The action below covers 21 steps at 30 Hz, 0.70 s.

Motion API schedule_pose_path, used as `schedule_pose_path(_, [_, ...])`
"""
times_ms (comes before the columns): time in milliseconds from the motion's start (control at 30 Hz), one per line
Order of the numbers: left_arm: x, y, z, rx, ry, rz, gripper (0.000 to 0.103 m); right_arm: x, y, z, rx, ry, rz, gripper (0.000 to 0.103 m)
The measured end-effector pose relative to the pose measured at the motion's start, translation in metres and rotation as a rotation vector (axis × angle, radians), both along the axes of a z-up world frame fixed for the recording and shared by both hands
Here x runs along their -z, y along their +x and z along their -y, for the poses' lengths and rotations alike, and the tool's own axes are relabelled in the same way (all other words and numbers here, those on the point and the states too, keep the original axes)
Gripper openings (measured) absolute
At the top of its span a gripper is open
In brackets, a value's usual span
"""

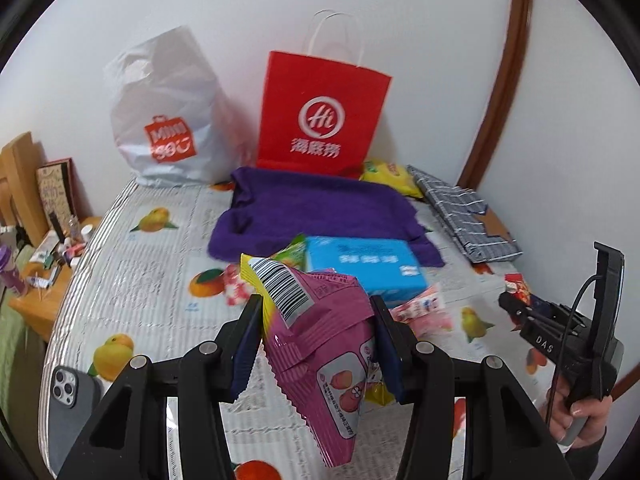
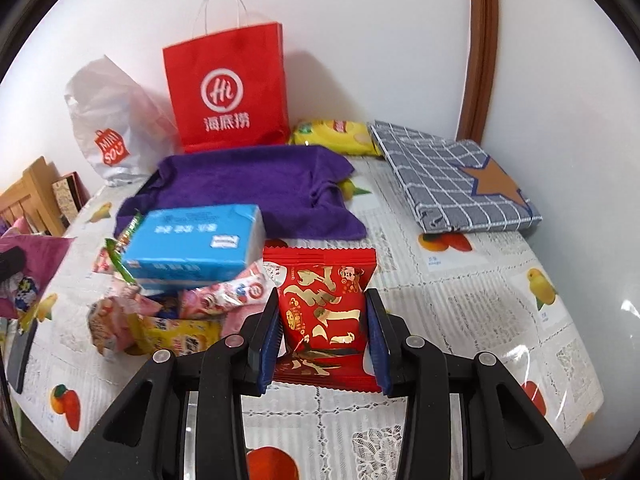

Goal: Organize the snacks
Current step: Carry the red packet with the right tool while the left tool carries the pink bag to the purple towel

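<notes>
Gripping: left gripper [image 1: 316, 332] clamped on a pink snack packet [image 1: 320, 352], lifted above the table [image 1: 132, 264]. Right gripper [image 2: 322, 332] clamped on a red snack packet [image 2: 324, 308], also off the cloth. Remaining snack pile [image 2: 168, 312] sits near-left, under the blue tissue pack [image 2: 192, 240]; red paper bag [image 2: 228, 88] far.

A pink snack bag [image 1: 320, 344] with a barcode label and a yellow top edge hung tilted and crumpled, pinched at its sides off the desk [image 2: 460, 300]. A red snack packet [image 2: 326, 312] with gold lettering and serrated ends stood upright, pinched at both sides, to the right of the pile. That loose pile of pink and yellow snack packets [image 2: 160, 320] lay on the desk at near left, under a blue box [image 2: 196, 240], and a yellow bag [image 2: 336, 136] lay far back beside the red paper bag [image 2: 228, 88].
</notes>
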<state>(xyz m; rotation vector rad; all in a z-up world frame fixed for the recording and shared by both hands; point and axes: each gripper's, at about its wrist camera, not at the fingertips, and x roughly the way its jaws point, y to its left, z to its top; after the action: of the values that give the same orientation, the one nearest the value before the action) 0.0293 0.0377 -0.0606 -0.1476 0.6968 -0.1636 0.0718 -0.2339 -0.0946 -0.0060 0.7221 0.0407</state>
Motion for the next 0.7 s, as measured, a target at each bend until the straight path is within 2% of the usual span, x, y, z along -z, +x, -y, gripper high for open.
schedule_pose_path(300, [-0.027,0.026,0.028,0.043,0.030,0.064,0.049,-0.037,0.016,-0.020,-0.086,0.022,0.080,0.039])
schedule_pose_path(533, [-0.044,0.074,0.030,0.022,0.044,0.108,0.049,-0.063,0.068,-0.041,-0.136,0.007,0.147,0.039])
schedule_pose_path(700, [-0.048,0.115,0.026,-0.019,0.078,0.116,0.049,-0.071,0.112,-0.048,-0.148,0.003,0.155,0.039])
